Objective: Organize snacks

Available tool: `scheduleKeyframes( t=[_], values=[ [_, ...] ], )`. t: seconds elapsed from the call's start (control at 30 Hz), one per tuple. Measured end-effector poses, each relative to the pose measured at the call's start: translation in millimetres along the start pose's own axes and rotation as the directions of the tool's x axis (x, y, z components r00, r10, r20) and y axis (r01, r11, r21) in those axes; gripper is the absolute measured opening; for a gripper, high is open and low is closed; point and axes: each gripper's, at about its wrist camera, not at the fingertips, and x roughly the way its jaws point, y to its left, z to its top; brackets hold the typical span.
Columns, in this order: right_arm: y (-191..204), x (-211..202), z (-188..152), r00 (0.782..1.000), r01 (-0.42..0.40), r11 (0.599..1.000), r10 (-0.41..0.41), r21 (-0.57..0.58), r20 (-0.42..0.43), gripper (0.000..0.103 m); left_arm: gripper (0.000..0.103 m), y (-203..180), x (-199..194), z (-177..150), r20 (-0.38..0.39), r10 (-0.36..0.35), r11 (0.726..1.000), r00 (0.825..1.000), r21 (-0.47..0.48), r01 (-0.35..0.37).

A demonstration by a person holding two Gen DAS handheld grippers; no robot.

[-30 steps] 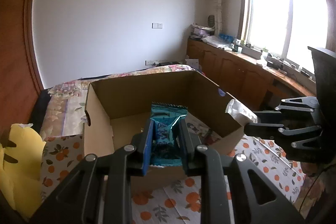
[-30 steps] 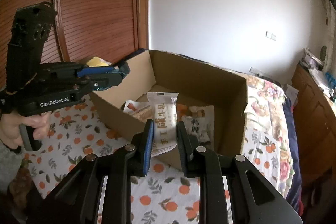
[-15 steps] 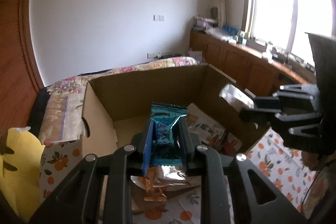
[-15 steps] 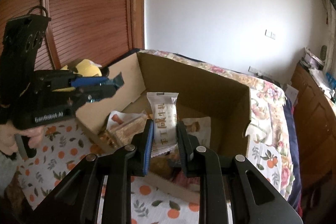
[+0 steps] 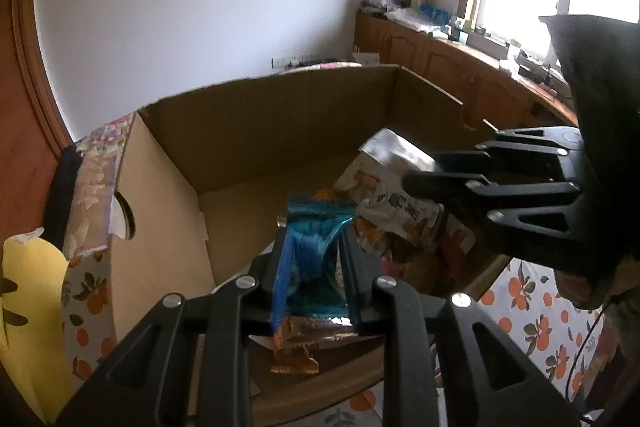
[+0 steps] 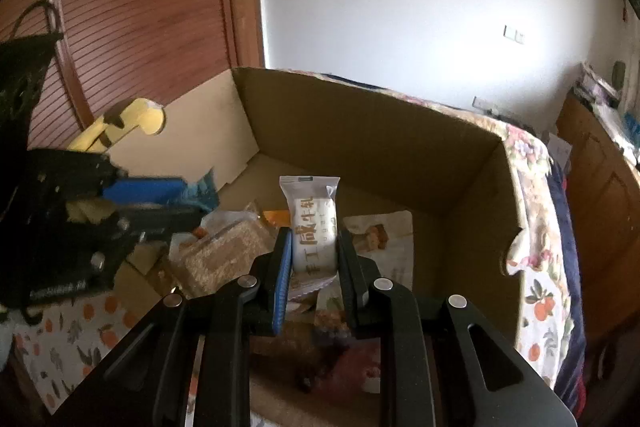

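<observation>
An open cardboard box [image 5: 256, 123] stands on a cloth with an orange print; it also shows in the right wrist view [image 6: 360, 131]. My left gripper [image 5: 316, 251] is shut on a teal snack packet [image 5: 318, 239] and holds it over the box's near side. My right gripper [image 6: 314, 247] is shut on a white snack packet [image 6: 314, 227] with Chinese print, above the box interior. Several snack packets [image 6: 224, 251] lie on the box floor. Each gripper shows in the other's view, the right one [image 5: 424, 179] and the left one [image 6: 192, 203].
A yellow plush toy [image 5: 28, 299] lies left of the box. A floral bedspread [image 6: 532, 187] lies behind and to the right. Wooden cabinets [image 5: 440, 63] run under a window at the far right. A wooden wardrobe door [image 6: 132, 7] stands at the left.
Both grippers have moved forward and down over the box with their packets still held. The box interior and the snacks in it now fill more of both views.
</observation>
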Motion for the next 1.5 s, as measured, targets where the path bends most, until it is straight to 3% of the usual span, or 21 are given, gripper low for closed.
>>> scheduleKeyframes(
  t=[0.17, 0.4, 0.73, 0.97, 1.13, 1.27, 1.37, 1.5],
  values=[
    [1, 15, 3, 0.999, -0.021, 1.000, 0.022, 0.016, -0.047, 0.021, 0.023, -2, 0, 0, -0.029, -0.010, 1.000, 1.000, -0.001, 0.010],
    [1, 23, -1, 0.996, -0.030, 0.999, 0.033, 0.035, -0.088, 0.023, 0.029, -1, -11, -8, 0.003, 0.008, 1.000, 1.000, -0.025, -0.008],
    [-1, 3, -8, 0.998, -0.024, 0.996, 0.028, 0.081, -0.050, 0.032, 0.036, -2, -55, -16, 0.084, 0.052, 0.998, 0.995, -0.039, -0.049],
    [7, -38, -16, 1.000, -0.022, 0.996, 0.021, 0.084, 0.009, 0.034, 0.045, -14, -91, -26, 0.143, 0.128, 0.992, 0.981, -0.035, -0.124],
    [16, -74, -30, 0.997, -0.010, 0.994, 0.001, 0.105, 0.079, 0.036, 0.053, -27, -115, -36, 0.177, 0.130, 0.991, 0.976, -0.040, -0.125],
    [21, -99, -44, 0.992, -0.014, 0.991, -0.003, 0.135, 0.128, 0.044, 0.070, -40, -135, -45, 0.214, 0.144, 0.990, 0.966, -0.036, -0.140],
    [26, -114, -53, 0.988, -0.009, 0.991, -0.013, 0.136, 0.156, 0.057, 0.075, -48, -149, -52, 0.238, 0.157, 0.988, 0.959, -0.030, -0.155],
    [30, -130, -62, 0.983, -0.007, 0.989, -0.021, 0.148, 0.183, 0.067, 0.079, -59, -162, -58, 0.258, 0.180, 0.984, 0.949, -0.032, -0.178]
  ],
)
